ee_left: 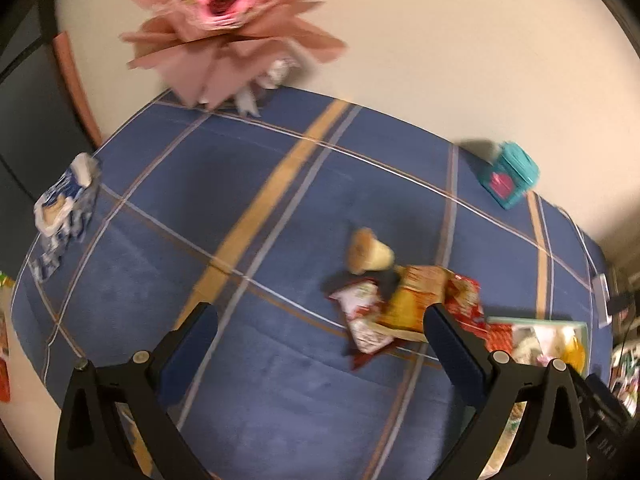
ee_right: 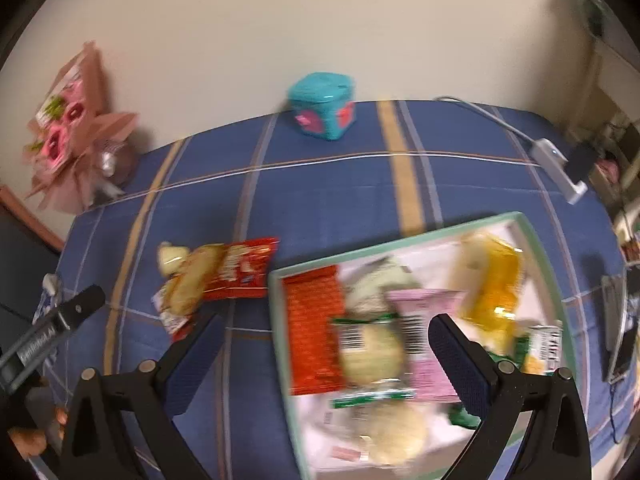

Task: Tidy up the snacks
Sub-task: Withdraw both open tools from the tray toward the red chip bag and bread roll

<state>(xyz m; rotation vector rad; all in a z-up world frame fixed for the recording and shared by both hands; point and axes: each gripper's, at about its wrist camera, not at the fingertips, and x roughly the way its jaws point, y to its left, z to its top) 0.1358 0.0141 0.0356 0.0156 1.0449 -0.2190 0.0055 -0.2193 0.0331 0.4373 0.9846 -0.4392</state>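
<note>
A small pile of snack packets (ee_left: 404, 304) lies on the blue plaid tablecloth (ee_left: 256, 380); it also shows in the right wrist view (ee_right: 216, 276), with a red packet (ee_right: 244, 268) on top. A shallow green-rimmed tray (ee_right: 400, 242) holds several snack packets, among them an orange-red one (ee_right: 316, 336) and a yellow one (ee_right: 492, 284). My left gripper (ee_left: 322, 328) is open and empty, above the cloth left of the pile. My right gripper (ee_right: 326, 338) is open and empty above the tray's left part. The frames are blurred.
A pink bouquet (ee_left: 224, 20) leans on the wall at the back left. A teal box (ee_right: 322, 106) stands at the table's far edge. A blue-and-white packet (ee_left: 64, 208) lies at the left edge. A white power strip (ee_right: 560, 168) lies far right.
</note>
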